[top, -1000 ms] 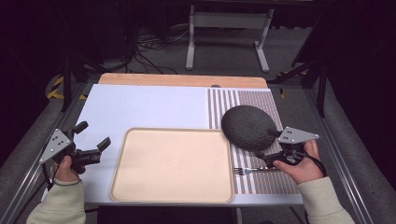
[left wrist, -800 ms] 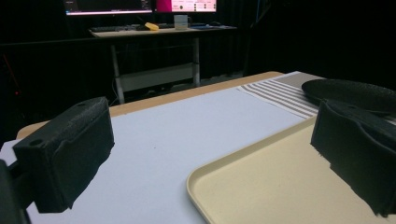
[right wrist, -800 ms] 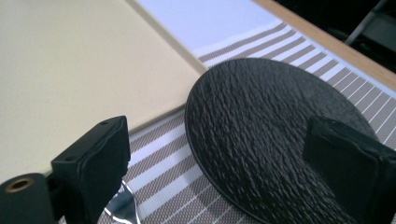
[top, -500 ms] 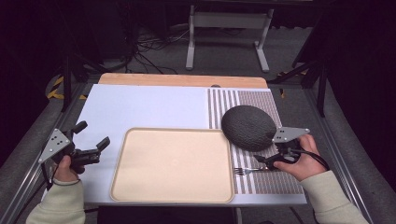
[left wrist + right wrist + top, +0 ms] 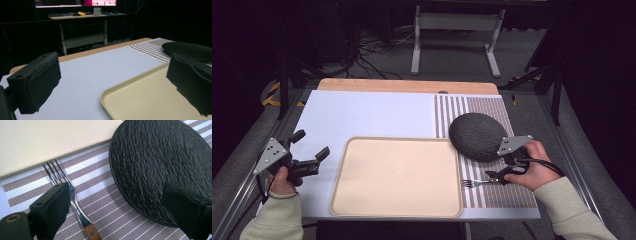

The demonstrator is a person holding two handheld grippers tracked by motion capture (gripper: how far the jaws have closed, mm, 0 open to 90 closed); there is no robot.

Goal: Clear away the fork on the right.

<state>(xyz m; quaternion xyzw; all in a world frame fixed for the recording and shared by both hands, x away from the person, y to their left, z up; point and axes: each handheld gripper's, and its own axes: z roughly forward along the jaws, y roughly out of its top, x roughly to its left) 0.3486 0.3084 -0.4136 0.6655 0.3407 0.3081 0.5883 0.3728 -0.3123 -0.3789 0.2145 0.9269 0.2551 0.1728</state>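
A fork [image 5: 72, 202] with a wooden handle lies on the striped mat [image 5: 512, 192], its points aimed at the big tan tray [image 5: 397, 177]. It sits just beside the tray's right edge and close to a round black plate [image 5: 477, 136] with a bumpy top. The right gripper [image 5: 506, 172] is low over the fork handle, and its jaws are spread wide. One jaw is right next to the fork, and the other is over the plate's edge. The fork is not pinched. The left gripper [image 5: 304, 160] is held up at the left of the tray, over the white sheet [image 5: 372, 115] on the tabletop [image 5: 407, 85]. Its jaws are spread wide too, with nothing between them. Each gripper is held by a hand in a light sleeve.
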